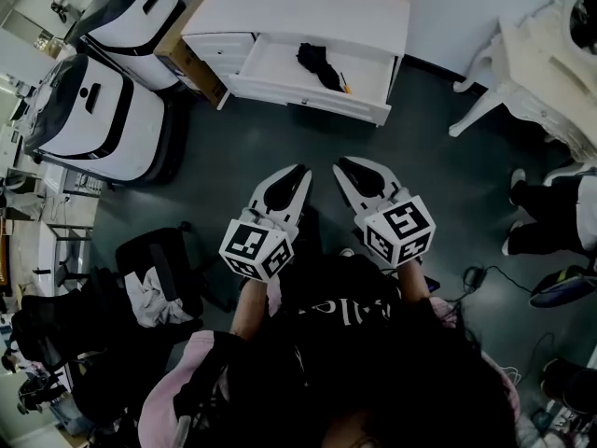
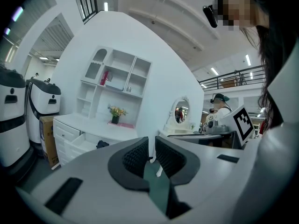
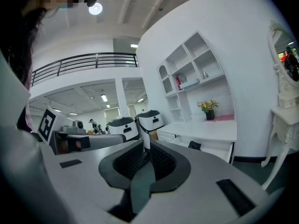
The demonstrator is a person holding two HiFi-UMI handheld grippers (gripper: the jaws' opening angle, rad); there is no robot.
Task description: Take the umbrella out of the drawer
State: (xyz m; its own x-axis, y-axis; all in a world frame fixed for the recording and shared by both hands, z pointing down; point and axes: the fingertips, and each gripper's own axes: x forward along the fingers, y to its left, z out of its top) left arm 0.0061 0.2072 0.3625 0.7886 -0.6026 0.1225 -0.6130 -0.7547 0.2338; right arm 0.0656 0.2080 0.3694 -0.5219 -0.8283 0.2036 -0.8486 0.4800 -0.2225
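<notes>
A black folded umbrella [image 1: 321,66] lies in the open white drawer [image 1: 308,101] of a white desk [image 1: 298,12] at the top of the head view. Both grippers hang over the dark floor, well short of the drawer, side by side and pointing toward it. My left gripper [image 1: 300,174] has its jaws together with nothing between them. My right gripper [image 1: 343,168] is shut and empty too. The left gripper view shows the umbrella [image 2: 103,144] far beyond the gripper [image 2: 152,148]. In the right gripper view the umbrella [image 3: 194,145] lies ahead and to the right of the gripper [image 3: 145,148].
Two white and black machines [image 1: 103,110] and a cardboard box [image 1: 191,63] stand left of the desk. A white ornate table [image 1: 550,54] is at the right, with a person's legs [image 1: 550,217] below it. Black bags [image 1: 154,283] and cables [image 1: 494,273] lie on the floor.
</notes>
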